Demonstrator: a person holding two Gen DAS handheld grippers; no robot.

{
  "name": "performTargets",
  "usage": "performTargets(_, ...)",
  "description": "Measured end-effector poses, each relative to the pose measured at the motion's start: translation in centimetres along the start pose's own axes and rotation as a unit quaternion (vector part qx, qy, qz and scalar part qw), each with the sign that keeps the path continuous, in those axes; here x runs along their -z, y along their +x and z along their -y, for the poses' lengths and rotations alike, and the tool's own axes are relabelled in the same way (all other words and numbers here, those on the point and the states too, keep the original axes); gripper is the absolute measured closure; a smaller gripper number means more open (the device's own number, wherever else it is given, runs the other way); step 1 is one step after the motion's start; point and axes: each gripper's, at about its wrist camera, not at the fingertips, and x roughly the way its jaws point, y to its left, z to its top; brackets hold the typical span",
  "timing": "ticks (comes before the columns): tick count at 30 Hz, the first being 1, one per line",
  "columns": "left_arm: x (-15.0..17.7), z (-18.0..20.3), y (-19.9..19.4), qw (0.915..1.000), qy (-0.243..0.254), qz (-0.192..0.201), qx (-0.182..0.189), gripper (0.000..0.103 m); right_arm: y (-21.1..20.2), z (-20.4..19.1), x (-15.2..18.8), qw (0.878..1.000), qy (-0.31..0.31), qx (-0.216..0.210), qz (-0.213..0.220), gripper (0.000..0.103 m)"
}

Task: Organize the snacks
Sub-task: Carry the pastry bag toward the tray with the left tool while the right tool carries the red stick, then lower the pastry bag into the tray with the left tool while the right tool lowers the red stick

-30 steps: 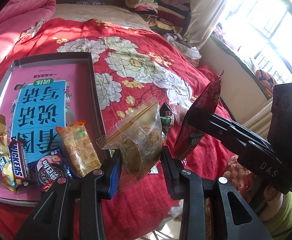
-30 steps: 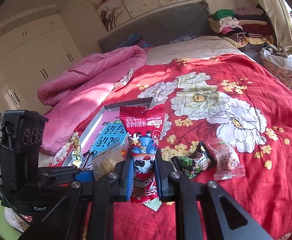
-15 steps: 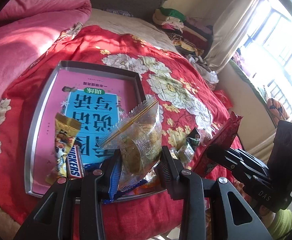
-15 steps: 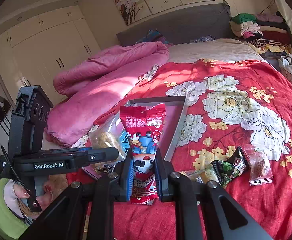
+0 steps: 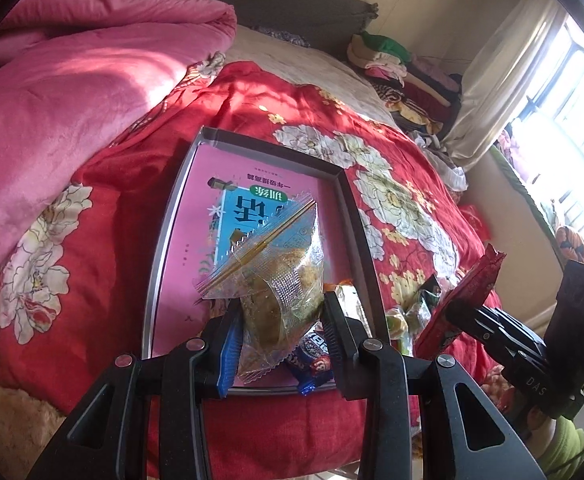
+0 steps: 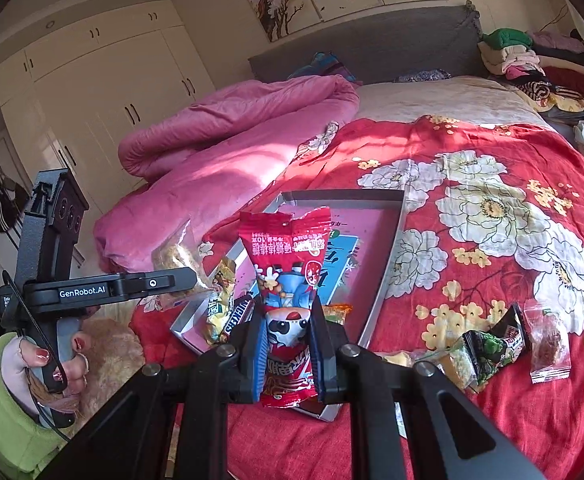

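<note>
In the left wrist view the fingers (image 5: 333,320) of my left gripper (image 5: 280,326) pinch a clear packet (image 5: 280,280) low, so it hangs free over the tray (image 5: 160,264) on the red quilt (image 5: 104,200).

In the right wrist view my right gripper (image 6: 286,344) pinches a red snack bag (image 6: 288,256) at its waist, upright above the tray's near end. Loose snacks (image 6: 495,344) lie right, I think waiting.
</note>
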Motion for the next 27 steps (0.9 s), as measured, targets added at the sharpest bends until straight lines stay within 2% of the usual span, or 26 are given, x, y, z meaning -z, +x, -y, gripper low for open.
performTargets(11, 1.4, 0.0, 1.3, 0.9993, 0.003, -0.036, -0.004, 0.064, 1.0, -0.2, 0.3, 1.0, -0.001, 0.005, -0.012, 0.084)
performTargets(21, 2.4, 0.0, 3.9, 0.9963, 0.005, -0.085, -0.012, 0.064, 1.8, -0.2, 0.8, 1.0, -0.002, 0.006, -0.023, 0.084)
performTargets(27, 2.5, 0.1, 4.5, 0.9954, 0.008, -0.094, -0.015, 0.064, 2.5, -0.3, 1.0, 0.999, -0.003, 0.007, -0.032, 0.084)
